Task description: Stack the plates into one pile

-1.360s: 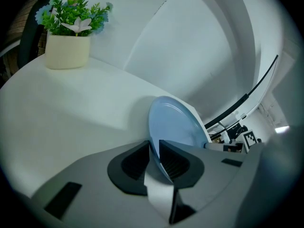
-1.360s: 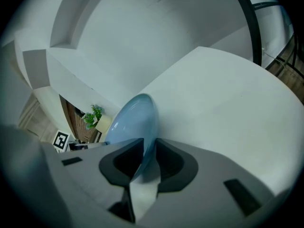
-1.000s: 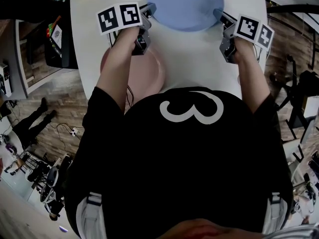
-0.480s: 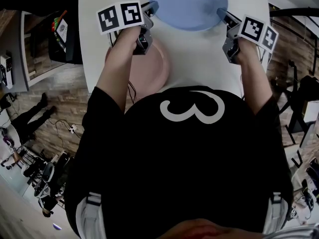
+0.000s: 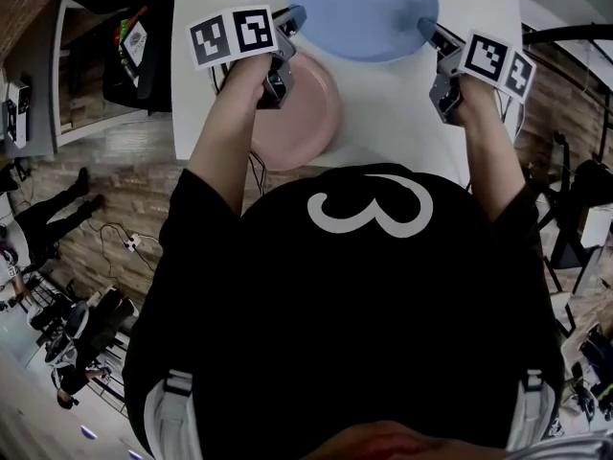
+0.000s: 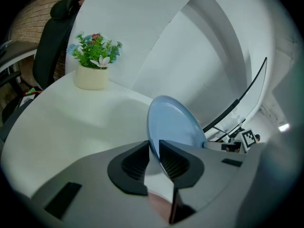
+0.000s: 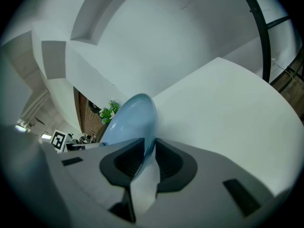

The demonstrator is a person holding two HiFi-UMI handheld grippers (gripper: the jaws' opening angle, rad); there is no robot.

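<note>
A light blue plate (image 5: 362, 10) hangs above the white table (image 5: 393, 113), held by its rim from both sides. My left gripper (image 5: 292, 19) is shut on its left edge, my right gripper (image 5: 428, 33) on its right edge. In the left gripper view the blue plate (image 6: 172, 125) stands edge-on between the jaws. The right gripper view shows the blue plate (image 7: 130, 119) clamped the same way. A pink plate (image 5: 302, 123) lies on the table near the front edge, below and left of the blue one, partly under my left forearm.
A small potted plant (image 6: 94, 61) in a cream pot stands at the far left of the table. A dark chair (image 6: 57, 37) is behind it. Beyond the table's left edge are a wooden floor and cluttered shelving (image 5: 124, 56).
Both grippers have risen with the blue plate between them. The pink plate now shows further right in the head view, closer under the blue plate.
</note>
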